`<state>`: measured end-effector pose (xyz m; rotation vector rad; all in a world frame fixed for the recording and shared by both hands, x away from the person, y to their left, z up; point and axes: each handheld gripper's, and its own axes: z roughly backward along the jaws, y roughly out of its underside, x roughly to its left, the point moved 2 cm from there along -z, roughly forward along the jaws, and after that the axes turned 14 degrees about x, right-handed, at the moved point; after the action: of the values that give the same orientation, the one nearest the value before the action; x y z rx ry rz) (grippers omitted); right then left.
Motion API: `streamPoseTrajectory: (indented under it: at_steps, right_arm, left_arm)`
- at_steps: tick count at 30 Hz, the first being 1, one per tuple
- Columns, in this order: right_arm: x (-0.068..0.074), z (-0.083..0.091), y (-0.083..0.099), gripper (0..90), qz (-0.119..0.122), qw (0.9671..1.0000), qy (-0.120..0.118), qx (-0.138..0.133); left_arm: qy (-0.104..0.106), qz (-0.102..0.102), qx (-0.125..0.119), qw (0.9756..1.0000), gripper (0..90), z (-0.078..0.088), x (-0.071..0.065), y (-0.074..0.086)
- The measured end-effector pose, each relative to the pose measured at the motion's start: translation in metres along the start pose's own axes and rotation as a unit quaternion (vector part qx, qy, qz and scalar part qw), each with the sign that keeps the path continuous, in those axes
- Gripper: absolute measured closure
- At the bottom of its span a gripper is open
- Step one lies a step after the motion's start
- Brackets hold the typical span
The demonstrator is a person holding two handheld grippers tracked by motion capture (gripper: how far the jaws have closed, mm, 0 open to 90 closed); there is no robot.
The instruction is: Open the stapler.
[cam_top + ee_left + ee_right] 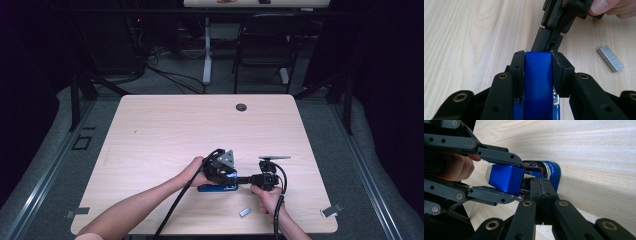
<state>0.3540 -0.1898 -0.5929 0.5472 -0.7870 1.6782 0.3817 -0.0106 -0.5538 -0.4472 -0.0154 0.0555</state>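
Stapler (218,188), blue, lying on the light wooden table (165,130) at about 6 o'clock from the table's centre, near the front edge in the high view. Left gripper (537,61) clamped on the stapler's blue top from both sides, pads pressed flat against it in the left gripper view. Seen from the right gripper view, same blue body (505,178) pinched between two black jaws, with the chrome inner parts (535,167) exposed beside it and the blue rounded end toward 3 o'clock. Right gripper (541,188) fully closed, jaws pressed together with no gap, tips up against the stapler's metal mechanism; whether anything thin is nipped between them cannot be told. In the high view, right gripper (252,179) coming in from 3 o'clock of the stapler, pointed at its end. Strip of staples (245,212) lying loose on the table at roughly 5 o'clock from the stapler, apart from it; same strip (610,58) visible at 3 o'clock in the left gripper view. Dark grommet hole (241,107) at 12 o'clock near the table's far edge.
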Motion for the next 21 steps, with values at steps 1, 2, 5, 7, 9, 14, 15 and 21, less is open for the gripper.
streamPoseTrajectory:
  at_steps: [1, 2, 5, 7, 9, 14, 15, 21]
  right_arm:
    - [0.0, 0.0, 0.0003, 90.0, 0.001, 1.0, 0.002, -0.001]
    - [0.0001, -0.0002, 0.0008, 90.0, 0.0, 1.0, 0.004, -0.003]
    - [0.0009, -0.0007, 0.0012, 90.0, 0.001, 1.0, 0.006, -0.007]
    - [0.0017, -0.0005, 0.0016, 90.0, 0.004, 0.9999, 0.011, -0.006]
    - [0.0018, -0.0005, 0.0016, 90.0, 0.004, 0.9999, 0.011, -0.005]
    - [0.0024, -0.0002, 0.0018, 90.0, 0.008, 0.9998, 0.016, -0.002]
    - [0.0024, -0.0001, 0.0018, 90.0, 0.008, 0.9998, 0.016, -0.003]
    - [0.0033, -0.0001, 0.0023, 90.0, 0.01, 0.9998, 0.02, -0.003]
  left_arm:
    - [-0.003, 0.0, -0.005, 1.0, 66.3, -0.0007, -0.0003, 0.0003]
    - [0.0, -0.001, -0.005, 1.0, 66.3, -0.0002, 0.0001, 0.0008]
    - [-0.003, -0.003, -0.008, 1.0, 66.4, 0.0002, -0.0004, 0.0019]
    - [-0.002, -0.006, -0.016, 0.9999, 66.4, 0.0001, -0.0003, 0.003]
    - [-0.001, -0.005, -0.024, 0.9997, 66.4, -0.0005, -0.0001, 0.0041]
    - [-0.003, -0.007, -0.038, 0.9992, 66.4, -0.0016, 0.0001, 0.0069]
    - [-0.002, -0.006, -0.036, 0.9993, 66.4, -0.0016, 0.0005, 0.0068]
    - [0.006, -0.001, -0.005, 1.0, 65.5, 0.0002, 0.0008, 0.0022]
